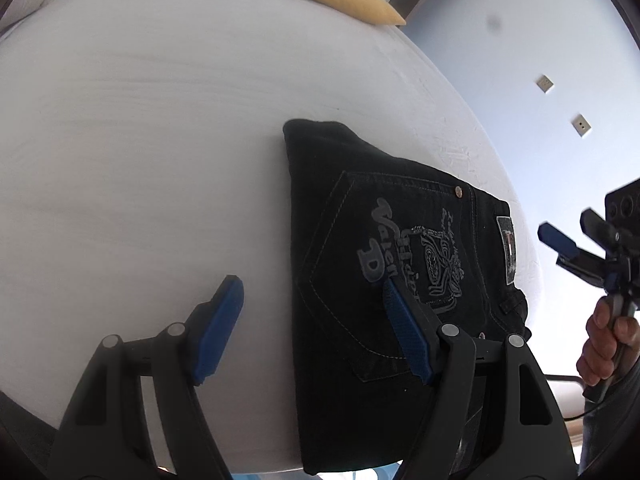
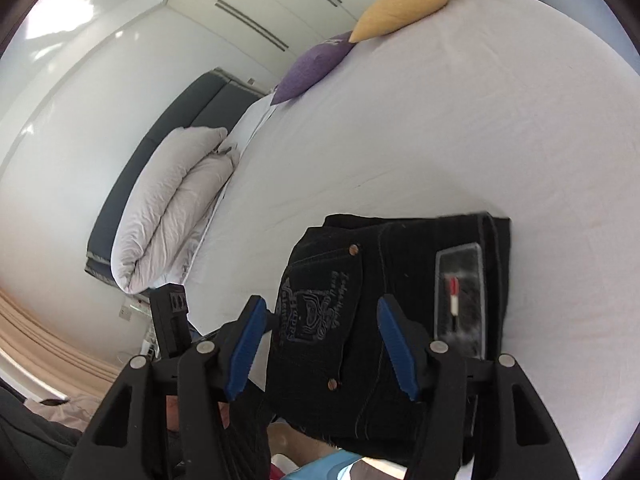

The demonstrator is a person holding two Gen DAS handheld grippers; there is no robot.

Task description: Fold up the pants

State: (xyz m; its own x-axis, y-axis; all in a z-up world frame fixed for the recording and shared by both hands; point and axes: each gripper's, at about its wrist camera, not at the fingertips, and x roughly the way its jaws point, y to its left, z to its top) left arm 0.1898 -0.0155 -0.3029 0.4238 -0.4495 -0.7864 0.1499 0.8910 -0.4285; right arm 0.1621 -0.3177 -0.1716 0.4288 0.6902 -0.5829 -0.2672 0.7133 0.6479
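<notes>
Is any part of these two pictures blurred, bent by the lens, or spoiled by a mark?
Left wrist view: the white bed sheet bulges from fisheye bending, and a dark smudge sits on the wall. Right wrist view: the folded black denim pants show slight blur at their far edge.

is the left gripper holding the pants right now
No, the left gripper has its jaws wide open above the bed, closed on nothing, while the folded black pants lie flat on the sheet.
</notes>
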